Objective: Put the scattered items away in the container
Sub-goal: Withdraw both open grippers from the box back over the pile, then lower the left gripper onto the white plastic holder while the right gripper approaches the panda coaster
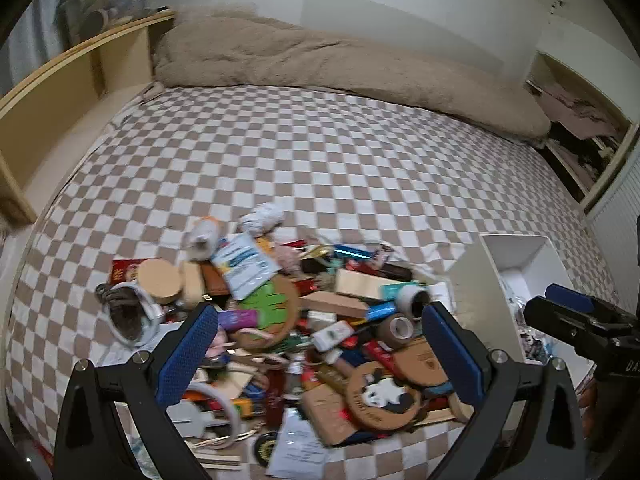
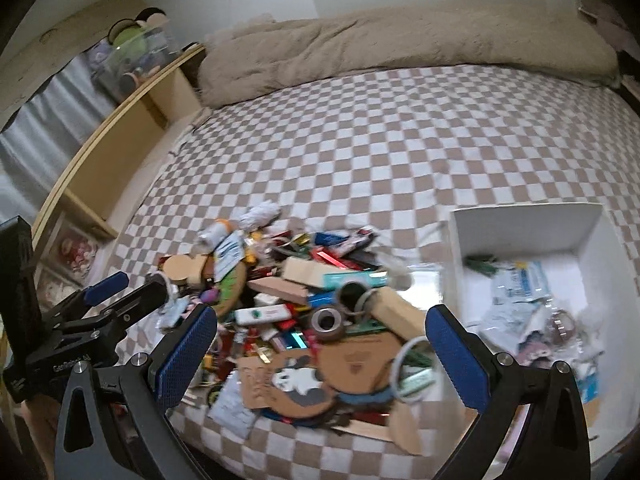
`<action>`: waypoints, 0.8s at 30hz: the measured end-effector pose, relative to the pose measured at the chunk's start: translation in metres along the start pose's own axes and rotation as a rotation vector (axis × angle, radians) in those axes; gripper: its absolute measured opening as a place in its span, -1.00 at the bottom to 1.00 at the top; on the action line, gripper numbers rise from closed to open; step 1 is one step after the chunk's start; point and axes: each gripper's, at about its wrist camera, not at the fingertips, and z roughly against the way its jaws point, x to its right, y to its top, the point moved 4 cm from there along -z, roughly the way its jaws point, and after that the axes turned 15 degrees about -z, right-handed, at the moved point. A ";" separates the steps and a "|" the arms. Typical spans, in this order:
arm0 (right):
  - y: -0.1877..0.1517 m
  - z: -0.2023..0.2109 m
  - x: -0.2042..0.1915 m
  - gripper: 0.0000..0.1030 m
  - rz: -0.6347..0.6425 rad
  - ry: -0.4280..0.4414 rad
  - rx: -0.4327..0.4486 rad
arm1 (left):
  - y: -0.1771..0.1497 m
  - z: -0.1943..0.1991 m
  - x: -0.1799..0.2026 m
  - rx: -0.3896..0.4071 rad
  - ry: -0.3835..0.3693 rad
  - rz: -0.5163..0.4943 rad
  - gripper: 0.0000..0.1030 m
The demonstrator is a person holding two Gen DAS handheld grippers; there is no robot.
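Both jaws stand wide apart and hold nothing: the left gripper (image 1: 320,344) and the right gripper (image 2: 322,346) each hover above a heap of scattered items (image 2: 304,312) on a checkered bedsheet (image 1: 320,152). Just right of the right gripper's jaws sits a white box (image 2: 524,224), open-topped, holding crumpled plastic packets (image 2: 516,284) and other small things too blurred to name. Between the right gripper's jaws lies a brown tape roll (image 2: 327,322).
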 end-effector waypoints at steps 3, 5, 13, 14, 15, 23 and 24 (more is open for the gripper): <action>-0.006 -0.010 -0.013 1.00 0.012 0.002 -0.015 | -0.008 0.003 -0.019 -0.004 0.022 0.025 0.99; -0.009 -0.015 -0.018 1.00 0.013 0.002 -0.023 | -0.012 0.004 -0.029 -0.004 0.035 0.038 0.99; -0.019 -0.034 -0.022 1.00 0.020 0.003 -0.033 | -0.032 0.005 -0.051 0.012 0.100 0.000 0.99; -0.020 -0.036 -0.021 1.00 0.019 0.002 -0.031 | -0.034 0.004 -0.054 0.014 0.101 -0.001 0.99; -0.021 -0.038 -0.020 1.00 0.018 0.001 -0.029 | -0.037 0.003 -0.055 0.016 0.097 -0.004 0.99; -0.043 -0.056 -0.018 1.00 0.072 -0.006 -0.016 | -0.061 -0.011 -0.062 0.013 0.005 0.021 0.99; -0.046 -0.057 -0.018 1.00 0.083 -0.003 -0.012 | -0.064 -0.012 -0.062 0.012 -0.003 0.027 0.99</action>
